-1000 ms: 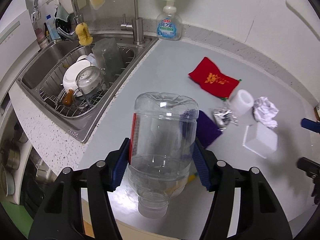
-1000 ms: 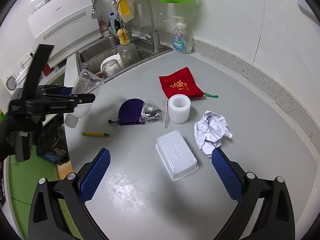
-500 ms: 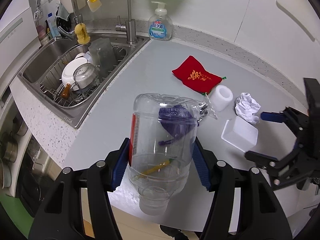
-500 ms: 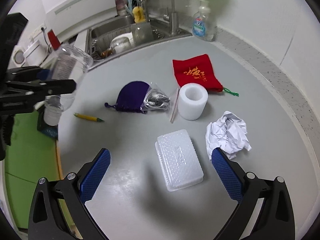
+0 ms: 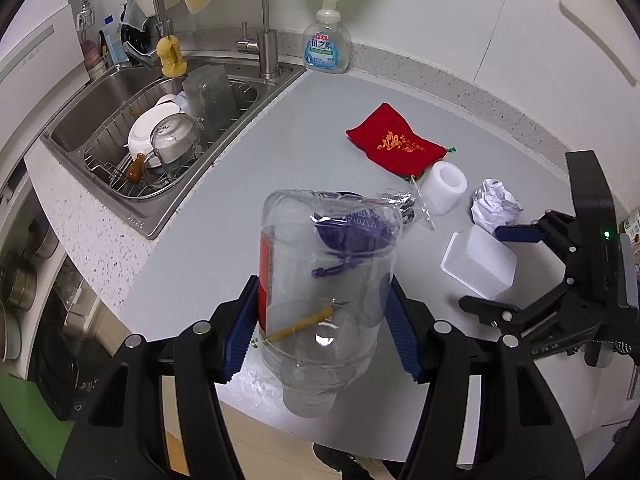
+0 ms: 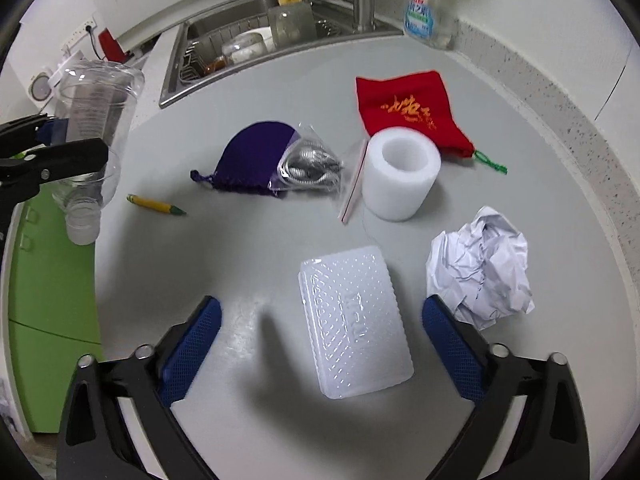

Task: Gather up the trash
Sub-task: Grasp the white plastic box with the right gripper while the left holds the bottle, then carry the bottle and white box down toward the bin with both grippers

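Trash: clear bottle (image 5: pixel 326 292) clamped neck-down in left gripper (image 5: pixel 322 334); right gripper (image 6: pixel 320 350) jaws closing, apart, around white tray (image 6: pixel 354 322), not touching.

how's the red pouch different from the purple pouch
The red pouch lies flat, with gold lettering and a green drawstring; the purple pouch is plain, rounder and fuller, with a purple cord. A clear bag overlaps the purple one; the red one is uncovered. Both are fabric drawstring pouches.

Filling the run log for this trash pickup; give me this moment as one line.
left gripper: shut on clear bottle | right gripper: closing around white plastic box, no contact | crumpled paper: on counter
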Demonstrator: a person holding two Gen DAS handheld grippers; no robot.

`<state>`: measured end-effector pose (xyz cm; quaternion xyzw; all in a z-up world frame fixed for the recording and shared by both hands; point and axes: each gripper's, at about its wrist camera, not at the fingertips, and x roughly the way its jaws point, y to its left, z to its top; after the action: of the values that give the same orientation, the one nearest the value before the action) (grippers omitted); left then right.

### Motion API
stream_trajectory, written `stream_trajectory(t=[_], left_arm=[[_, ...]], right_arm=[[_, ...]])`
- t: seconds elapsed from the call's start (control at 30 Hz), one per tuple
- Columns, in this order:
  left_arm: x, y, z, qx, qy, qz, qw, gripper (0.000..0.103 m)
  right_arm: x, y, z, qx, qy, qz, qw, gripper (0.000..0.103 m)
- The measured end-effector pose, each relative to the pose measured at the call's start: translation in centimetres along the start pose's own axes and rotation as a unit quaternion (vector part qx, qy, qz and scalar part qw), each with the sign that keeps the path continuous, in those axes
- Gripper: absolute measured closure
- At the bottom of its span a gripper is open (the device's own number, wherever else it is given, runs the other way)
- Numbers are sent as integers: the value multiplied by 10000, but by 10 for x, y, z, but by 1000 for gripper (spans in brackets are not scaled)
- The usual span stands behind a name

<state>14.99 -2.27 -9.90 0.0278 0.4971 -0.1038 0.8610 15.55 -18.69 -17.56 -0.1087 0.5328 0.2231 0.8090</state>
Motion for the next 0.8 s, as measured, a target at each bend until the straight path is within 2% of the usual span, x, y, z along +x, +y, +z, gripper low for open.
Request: stream_trajectory(t=[0.03,0.07,0.13,0.23,0.4,0.57,0.8], left_arm=[[0,-1,-1,-5,5,2,10000,43],[0,-1,-1,-12,9,2,10000,43],[1,-3,-2,-19,17,4,10000,43],[1,-5,-3,-17,22,-1,10000,43],[-2,-11,-7,-35,-11,-43,10000,43],[-8,-15,-14,-58,-52,-80,9999,43],[-30,-6,-31,-190,-199,-88,9996,44]], right_arm=[[2,0,-1,-40,69,-40,10000,35],[3,0,-1,-66,97,-100,9999,38],[5,-3,-3,-76,128,-219,9996,55],[3,-8,-3,-42,136,-246,9996,61],[-4,-9,-8,-76,58,-310,9995,64],[-23,-3,-13,-27,-196,-376,9991,64],[-63,25,-19,-143,-620,-344,9974,64]])
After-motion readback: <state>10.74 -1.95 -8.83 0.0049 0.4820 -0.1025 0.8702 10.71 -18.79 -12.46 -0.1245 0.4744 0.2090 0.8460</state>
